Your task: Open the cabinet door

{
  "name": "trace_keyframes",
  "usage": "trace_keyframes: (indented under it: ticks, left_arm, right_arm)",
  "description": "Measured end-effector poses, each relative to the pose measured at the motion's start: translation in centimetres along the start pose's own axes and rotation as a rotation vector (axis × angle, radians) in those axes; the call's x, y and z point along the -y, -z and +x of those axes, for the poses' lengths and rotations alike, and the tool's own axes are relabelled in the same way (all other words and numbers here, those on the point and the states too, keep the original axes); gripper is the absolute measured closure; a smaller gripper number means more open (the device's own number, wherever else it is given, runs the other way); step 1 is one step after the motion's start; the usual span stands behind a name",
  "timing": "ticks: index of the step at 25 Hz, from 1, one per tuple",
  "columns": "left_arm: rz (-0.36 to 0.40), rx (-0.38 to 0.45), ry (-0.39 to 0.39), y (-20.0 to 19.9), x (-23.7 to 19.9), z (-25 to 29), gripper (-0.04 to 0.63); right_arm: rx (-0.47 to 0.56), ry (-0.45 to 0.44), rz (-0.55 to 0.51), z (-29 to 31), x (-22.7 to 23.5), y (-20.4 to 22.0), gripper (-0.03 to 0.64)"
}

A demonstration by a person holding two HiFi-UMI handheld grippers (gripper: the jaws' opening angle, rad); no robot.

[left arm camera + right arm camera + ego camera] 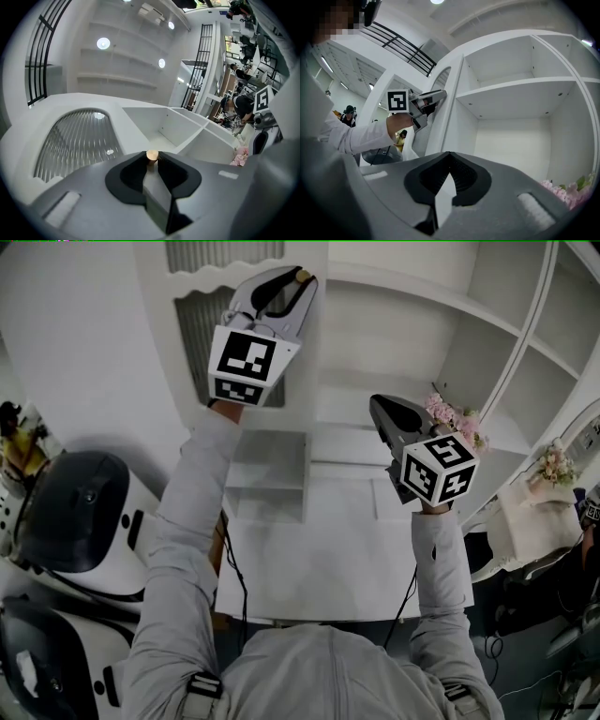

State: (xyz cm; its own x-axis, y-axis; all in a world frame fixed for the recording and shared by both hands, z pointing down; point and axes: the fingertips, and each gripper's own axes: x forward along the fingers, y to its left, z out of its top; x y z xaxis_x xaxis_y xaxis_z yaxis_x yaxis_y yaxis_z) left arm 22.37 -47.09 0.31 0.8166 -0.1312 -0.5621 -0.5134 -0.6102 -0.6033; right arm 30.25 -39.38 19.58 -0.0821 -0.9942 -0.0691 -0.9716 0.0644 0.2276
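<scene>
**Swing the door out by its knob**

Your left gripper (pixel 152 160) is clamped on the brass knob (pixel 152 154) at the edge of the cabinet door (pixel 79 136). Keep that grip square and pull along the door's arc. Right of the knob, your right gripper (pixel 449 157) waits empty, jaws together.

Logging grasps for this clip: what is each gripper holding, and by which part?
The left gripper grips the cabinet door by its round knob; right gripper is shut, empty.
</scene>
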Motion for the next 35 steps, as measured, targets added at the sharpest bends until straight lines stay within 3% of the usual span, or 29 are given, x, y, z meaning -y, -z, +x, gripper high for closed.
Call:
trace_keyframes:
  ticks: [10, 17, 27, 35]
  left_arm:
    - [-0.025, 0.042, 0.028, -2.0, 0.3, -2.1, 0.503]
    - [-0.061, 0.068, 0.038, -2.9, 0.3, -3.4, 0.505]
    - [-0.087, 0.060, 0.070, -4.7, 0.1, -5.4, 0.506]
    - [-0.084, 0.024, 0.077, -5.0, 0.3, -5.6, 0.506]
  right_arm:
    - [0.004, -0.041, 0.010, 1.2, -1.5, -0.2, 0.614]
    - [0.061, -0.081, 0.025, 1.2, -3.0, -2.2, 0.600]
    - [0.011, -0.228, 0.007, 4.5, -8.6, -3.6, 0.431]
    - [-0.029, -0.209, 0.028, 6.2, -9.6, -2.9, 0.427]
